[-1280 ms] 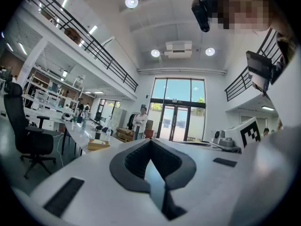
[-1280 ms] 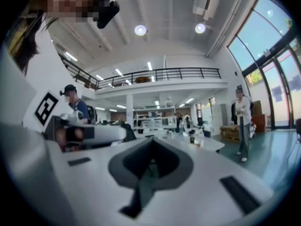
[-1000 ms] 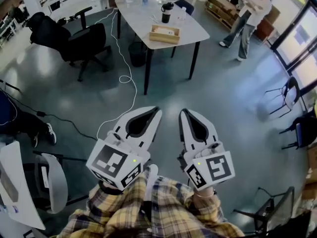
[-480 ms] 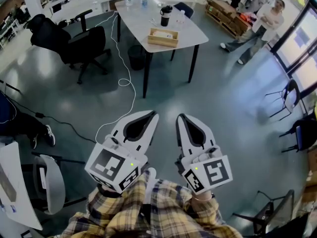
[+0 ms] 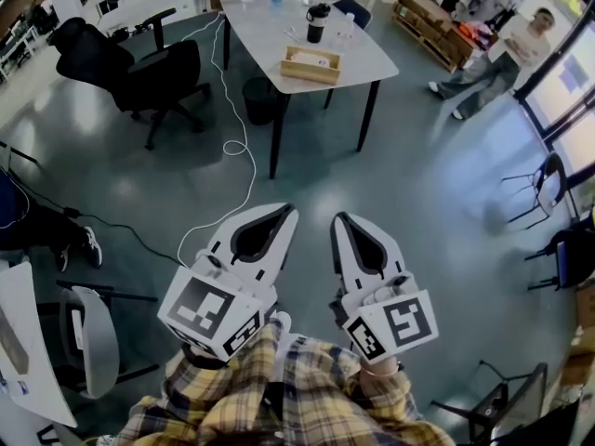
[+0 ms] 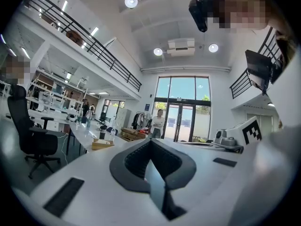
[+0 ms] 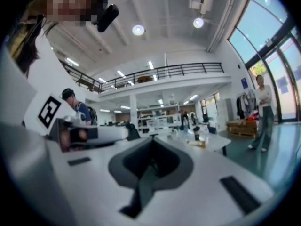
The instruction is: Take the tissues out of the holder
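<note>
Wooden tissue holder (image 5: 310, 65) sits on white table (image 5: 265, 35). Left gripper (image 5: 286, 210) and right gripper (image 5: 340, 219) are well short of that table, jaws together, empty. Probably carried shut for the approach.

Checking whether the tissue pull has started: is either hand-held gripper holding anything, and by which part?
Nothing is held. The left hand-held gripper and right hand-held gripper are both shut, empty.

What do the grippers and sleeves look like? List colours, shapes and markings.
Left gripper and right gripper: white shells that taper to a point, each with a dark grey teardrop-shaped inset. Each carries at its back a white cube with black square markers. Sleeves: yellow plaid, crossed by dark and pale stripes.
</note>
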Tool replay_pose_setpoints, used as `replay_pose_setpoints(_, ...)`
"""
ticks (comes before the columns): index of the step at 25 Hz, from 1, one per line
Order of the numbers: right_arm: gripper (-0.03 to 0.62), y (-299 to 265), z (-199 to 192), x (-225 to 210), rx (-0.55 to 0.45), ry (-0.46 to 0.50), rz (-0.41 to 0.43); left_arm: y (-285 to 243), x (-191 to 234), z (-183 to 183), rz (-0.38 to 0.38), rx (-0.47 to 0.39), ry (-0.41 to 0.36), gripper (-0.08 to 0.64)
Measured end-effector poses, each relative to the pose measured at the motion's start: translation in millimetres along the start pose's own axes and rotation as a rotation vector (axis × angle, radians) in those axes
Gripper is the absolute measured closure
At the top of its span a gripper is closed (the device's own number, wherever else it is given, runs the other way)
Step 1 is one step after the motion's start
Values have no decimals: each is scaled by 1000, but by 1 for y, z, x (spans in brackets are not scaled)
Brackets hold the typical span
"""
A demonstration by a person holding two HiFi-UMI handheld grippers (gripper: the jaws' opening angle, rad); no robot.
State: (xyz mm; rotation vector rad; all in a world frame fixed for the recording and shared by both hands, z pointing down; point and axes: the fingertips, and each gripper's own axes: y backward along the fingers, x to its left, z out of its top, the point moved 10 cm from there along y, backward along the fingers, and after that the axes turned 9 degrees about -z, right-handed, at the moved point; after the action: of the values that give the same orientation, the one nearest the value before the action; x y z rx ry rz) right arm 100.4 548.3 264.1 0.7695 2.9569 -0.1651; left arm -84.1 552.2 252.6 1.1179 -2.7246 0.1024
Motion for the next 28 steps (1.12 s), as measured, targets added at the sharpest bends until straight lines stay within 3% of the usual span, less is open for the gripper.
replay_pose_setpoints(17,581,-151,18,-40,-2,-6,-35,-89,133,30,-38,34,-24,541)
replay_pose_setpoints(28,581,-226,20,-39,-10,-1,-77,-112,218,45,-50,29,-29,541)
